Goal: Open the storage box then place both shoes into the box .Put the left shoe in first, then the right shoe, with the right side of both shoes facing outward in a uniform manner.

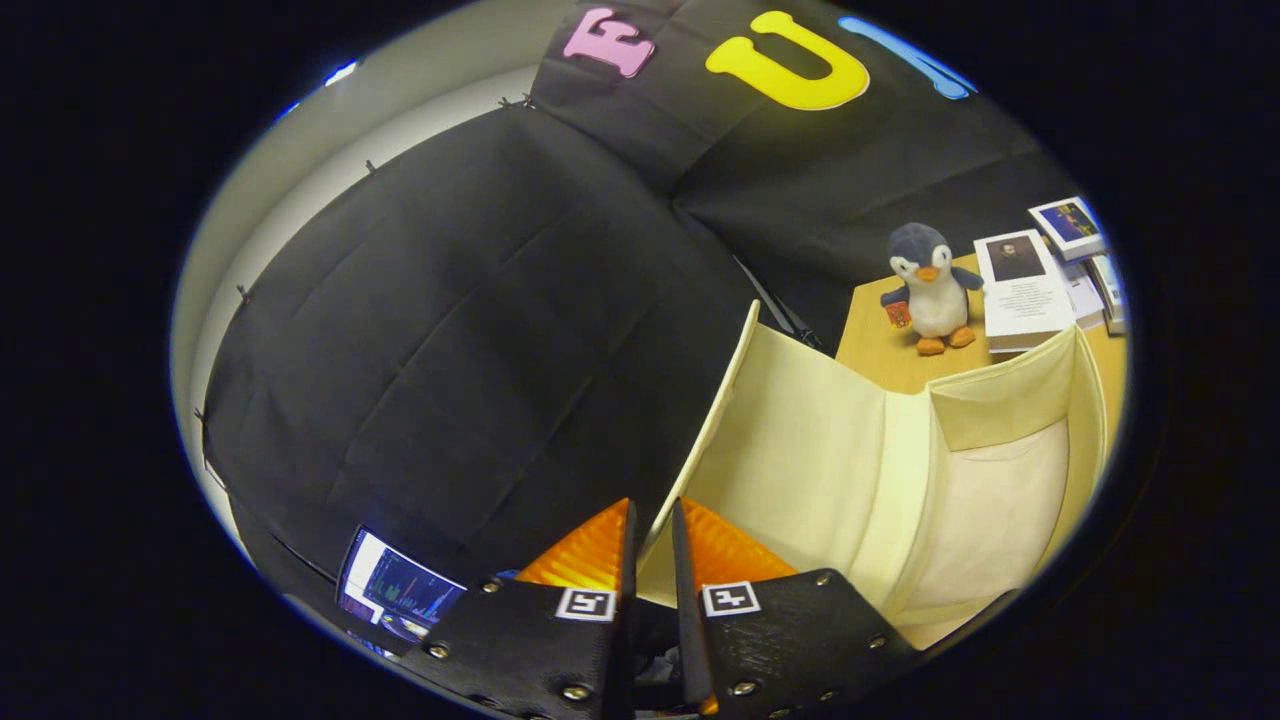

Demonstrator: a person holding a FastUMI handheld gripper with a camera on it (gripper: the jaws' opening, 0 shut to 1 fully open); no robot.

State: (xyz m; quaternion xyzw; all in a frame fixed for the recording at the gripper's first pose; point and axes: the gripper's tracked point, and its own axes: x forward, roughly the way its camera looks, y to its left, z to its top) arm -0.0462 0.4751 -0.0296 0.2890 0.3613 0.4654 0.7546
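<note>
A: What is the gripper (pixel 652 520) doing?

B: Its two fingers stand close together, pinching the thin edge of the box's lid (pixel 795 450) between them. The lid is a stiff, flat cream panel, fabric-covered, standing raised and tilted.

A: And the box (pixel 1000 500) itself?

B: It lies just ahead of the fingers, open. It is one soft cream fabric box with rounded corners; a folded flap hangs along its far wall. I can see its pale inner floor and walls, but part of the inside is hidden by the lid and the near wall.

A: What stands around it?

B: A wooden table (pixel 880 355) bears it. Beyond the box sits one plush penguin (pixel 932 290), grey and white with orange beak and feet, upright. Just beside it lie a few books (pixel 1025 290) or booklets, stacked and overlapping; I cannot count them surely. Black creased cloth (pixel 480 330) hangs behind everything. Beside the fingers, one lit screen (pixel 395 590) shows.
</note>
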